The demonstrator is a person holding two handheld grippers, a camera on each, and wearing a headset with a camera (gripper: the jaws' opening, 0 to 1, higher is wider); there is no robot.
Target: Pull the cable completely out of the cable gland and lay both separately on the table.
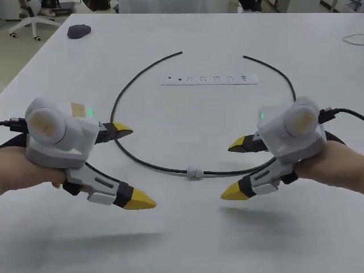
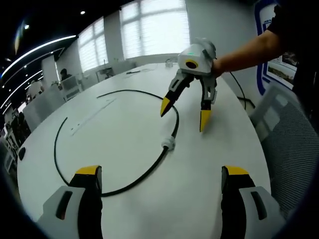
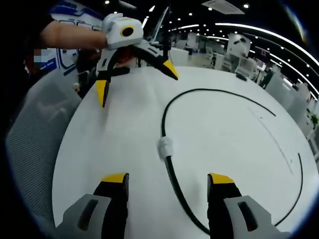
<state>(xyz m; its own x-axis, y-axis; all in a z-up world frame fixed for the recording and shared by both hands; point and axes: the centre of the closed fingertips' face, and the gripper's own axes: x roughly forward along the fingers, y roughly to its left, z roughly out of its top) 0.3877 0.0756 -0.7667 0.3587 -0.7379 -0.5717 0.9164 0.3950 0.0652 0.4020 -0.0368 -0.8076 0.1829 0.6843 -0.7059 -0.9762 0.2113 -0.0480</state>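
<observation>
Head view looks down; gripper views face inward, sharing the cable gland [image 1: 194, 172].

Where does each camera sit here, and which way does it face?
Head view: on the headset, looking forward and down at the table, cable and cable gland; left hand and right hand show, holding the left gripper and right gripper.
Left gripper view: on the left gripper, looking along its open jaws across the table at the right gripper and forearm.
Right gripper view: on the right gripper, facing opposite, at the left gripper.
Shared: all three show the cable gland.
</observation>
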